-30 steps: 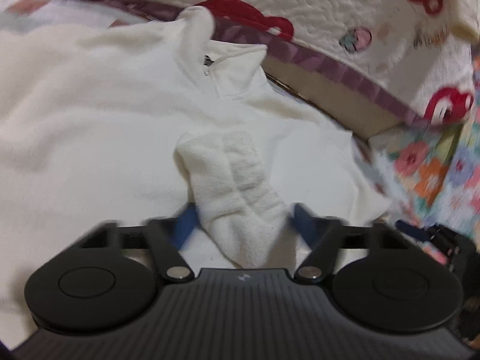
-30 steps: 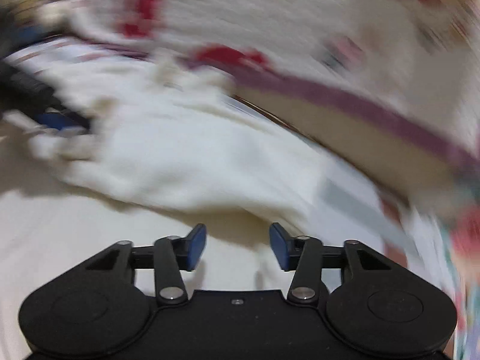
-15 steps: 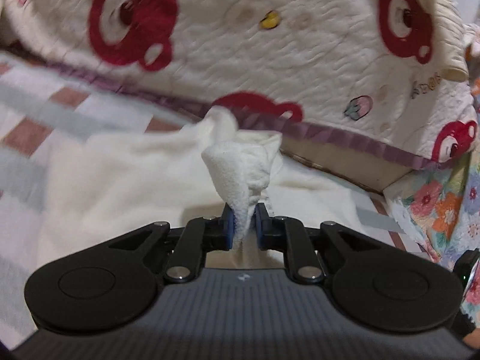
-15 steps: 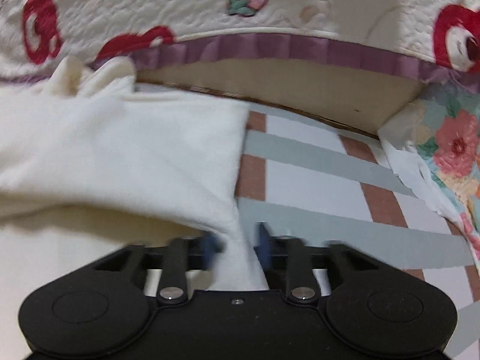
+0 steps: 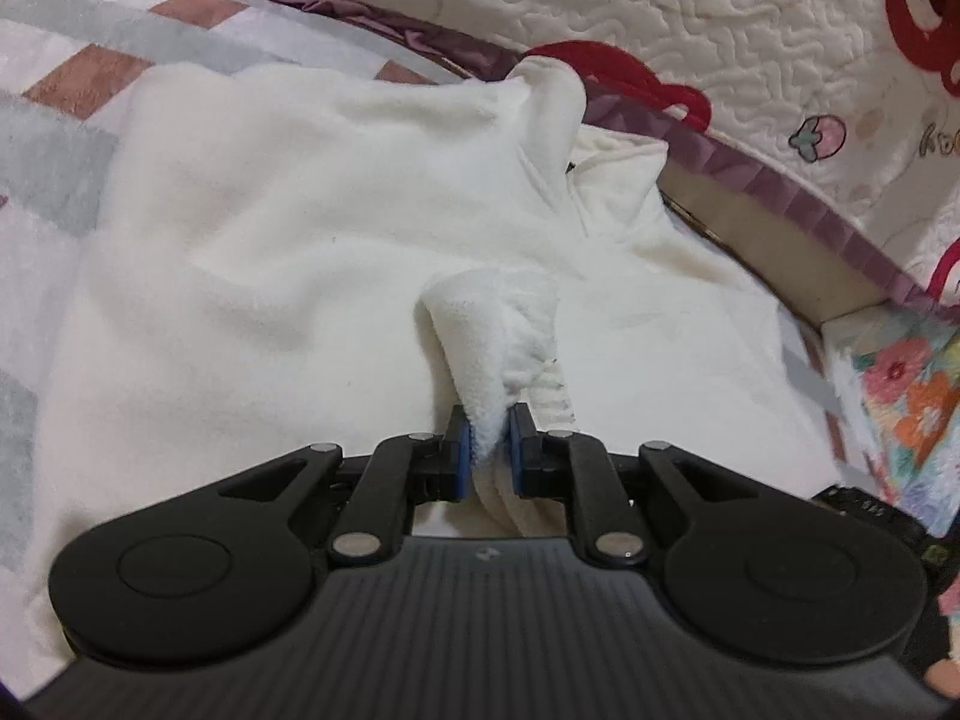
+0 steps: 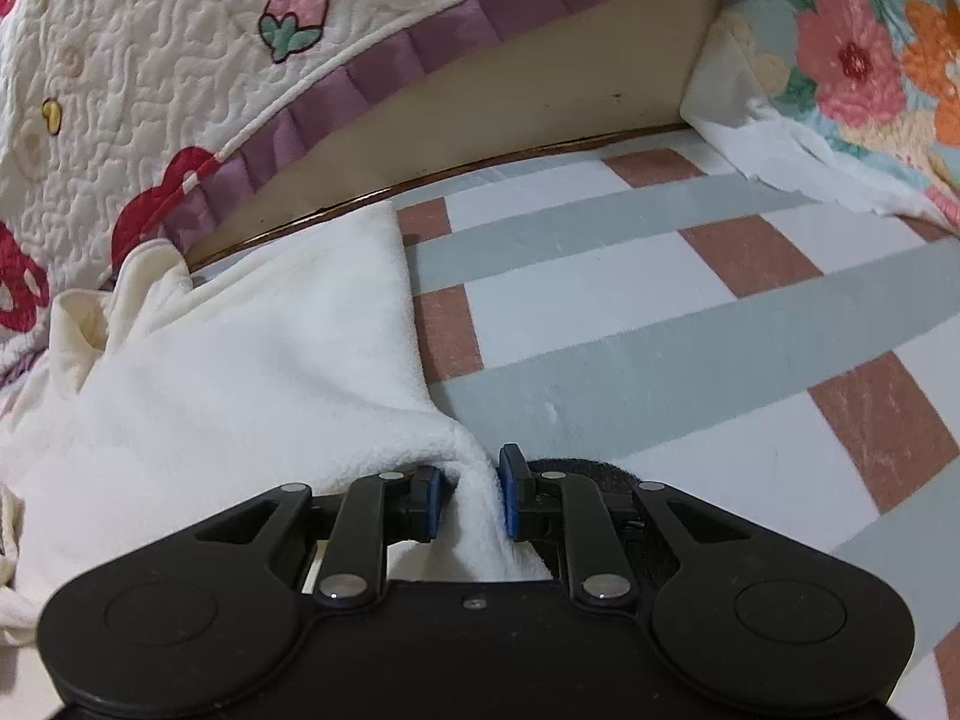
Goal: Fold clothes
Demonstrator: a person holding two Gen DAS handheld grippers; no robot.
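Observation:
A white fleece top (image 5: 288, 228) lies spread on a checked bed sheet (image 5: 54, 138), its collar (image 5: 558, 96) pointing at the far quilt. My left gripper (image 5: 489, 441) is shut on the top's ribbed sleeve cuff (image 5: 498, 336), which stands bunched up above the blue pads. In the right wrist view the same fleece top (image 6: 240, 354) fills the left half. My right gripper (image 6: 469, 495) is shut on the top's right edge, pinching a ridge of fleece between its pads. The cloth below both grippers is hidden by their black bodies.
A quilted bear-print cover (image 5: 720, 30) with a purple ruffle hangs over a beige bed wall (image 6: 540, 96) along the far side. A floral quilt (image 6: 852, 42) lies at the far right. Bare checked sheet (image 6: 690, 324) spreads to the right of the top.
Both grippers went from open to shut: the left closed on the sleeve cuff and lifted it, the right closed on the top's edge. The views swung and then settled lower over the top.

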